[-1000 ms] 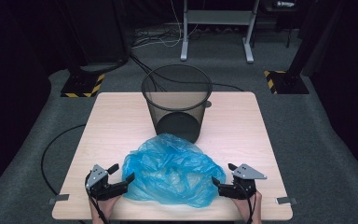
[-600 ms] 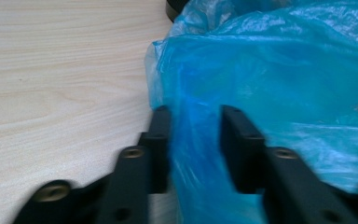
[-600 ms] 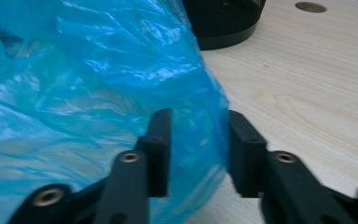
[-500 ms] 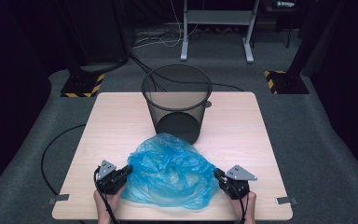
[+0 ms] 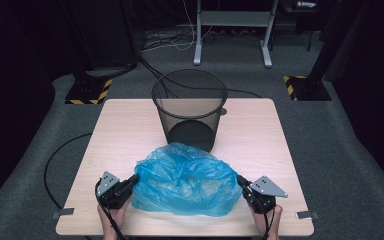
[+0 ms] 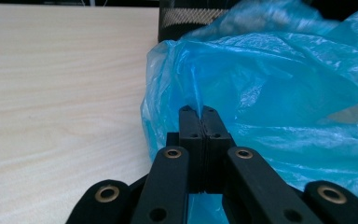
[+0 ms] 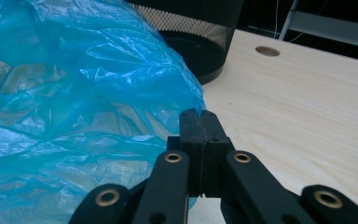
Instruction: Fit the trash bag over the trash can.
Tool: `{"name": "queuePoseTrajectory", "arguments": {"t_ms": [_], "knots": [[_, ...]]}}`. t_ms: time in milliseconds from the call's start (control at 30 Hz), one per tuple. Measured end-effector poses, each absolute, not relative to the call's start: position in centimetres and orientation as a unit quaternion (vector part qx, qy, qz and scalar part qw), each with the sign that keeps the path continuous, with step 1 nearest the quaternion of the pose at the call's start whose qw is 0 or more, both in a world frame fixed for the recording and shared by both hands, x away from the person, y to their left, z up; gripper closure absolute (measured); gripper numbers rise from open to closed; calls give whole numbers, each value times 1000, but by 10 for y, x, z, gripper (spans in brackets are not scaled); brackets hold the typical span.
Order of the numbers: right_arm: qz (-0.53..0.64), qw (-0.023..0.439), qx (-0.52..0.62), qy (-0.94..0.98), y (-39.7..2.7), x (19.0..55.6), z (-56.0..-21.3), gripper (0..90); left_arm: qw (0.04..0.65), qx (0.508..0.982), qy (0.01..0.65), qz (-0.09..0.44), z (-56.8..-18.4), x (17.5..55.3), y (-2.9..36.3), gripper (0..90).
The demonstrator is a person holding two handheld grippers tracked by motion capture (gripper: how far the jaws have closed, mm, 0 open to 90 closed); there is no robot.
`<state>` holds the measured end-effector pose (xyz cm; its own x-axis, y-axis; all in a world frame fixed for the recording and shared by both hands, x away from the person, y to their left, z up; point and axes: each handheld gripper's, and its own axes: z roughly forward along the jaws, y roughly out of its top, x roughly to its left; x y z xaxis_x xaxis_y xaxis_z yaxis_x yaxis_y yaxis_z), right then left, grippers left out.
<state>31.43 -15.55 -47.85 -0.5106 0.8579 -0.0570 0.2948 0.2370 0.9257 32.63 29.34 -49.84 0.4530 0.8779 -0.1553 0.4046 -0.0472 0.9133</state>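
A crumpled blue plastic bag [image 5: 185, 177] lies on the front half of the wooden table [image 5: 125, 130]. My left gripper [image 5: 134, 179] sits at the bag's left edge. Its jaws have just closed and stand shut on a thin fold of the blue bag [image 6: 270, 79]. My right gripper [image 5: 240, 180] is at the bag's right edge, and its jaws have likewise just closed on the rim of the blue bag [image 7: 88, 93]. Both grippers rest low by the tabletop, each held by a hand at the table's front edge.
A black mesh wastebasket [image 5: 190, 110] stands upright just behind the bag, also seen as the wastebasket [image 7: 200, 37] in the right gripper view. A cable hole [image 5: 222, 111] lies to its right. Black cables and stand feet [image 5: 87, 92] are on the floor beyond.
Both grippers were open at the bag's sides a second ago. They moved in slightly and shut on the bag's edges, and the bag bunched a little.
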Motion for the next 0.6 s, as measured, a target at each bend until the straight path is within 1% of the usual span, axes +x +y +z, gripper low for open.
{"name": "queuePoseTrajectory", "arguments": {"t_ms": [333, 600], "knots": [[492, 331, 379, 711, -161, 303, -449, 900, 537, 675, 431, 265, -462, 312, 291, 895], [503, 362, 358, 698, -162, 296, -423, 900, 554, 667, 412, 280, -442, 306, 289, 896]]}}
